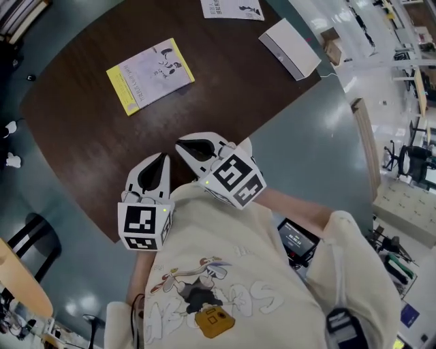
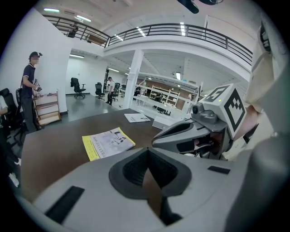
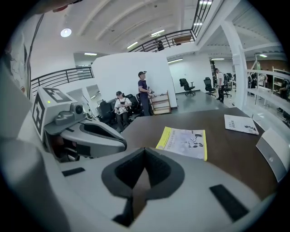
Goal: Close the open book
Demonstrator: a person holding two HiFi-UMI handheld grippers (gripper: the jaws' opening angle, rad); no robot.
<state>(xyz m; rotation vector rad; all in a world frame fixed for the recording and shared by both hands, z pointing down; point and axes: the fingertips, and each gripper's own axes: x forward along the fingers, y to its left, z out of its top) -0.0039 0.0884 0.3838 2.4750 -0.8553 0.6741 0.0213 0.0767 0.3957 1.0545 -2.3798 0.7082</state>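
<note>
A thin book (image 1: 150, 75) with a yellow spine and a pale illustrated cover lies closed and flat on the dark brown table (image 1: 225, 95), toward its far left. The left gripper view shows the book (image 2: 108, 142) ahead and to the left; the right gripper view has the book (image 3: 183, 142) ahead and slightly right. My left gripper (image 1: 162, 158) and right gripper (image 1: 181, 144) hover side by side over the table's near edge, close to my body, well short of the book. Both are shut with nothing between their fingers.
A white box (image 1: 289, 48) lies at the table's far right and a printed sheet (image 1: 231, 8) at the far edge. A black-and-white chair (image 1: 27, 238) stands on the floor at the left. People (image 3: 144, 93) stand and sit in the room beyond the table.
</note>
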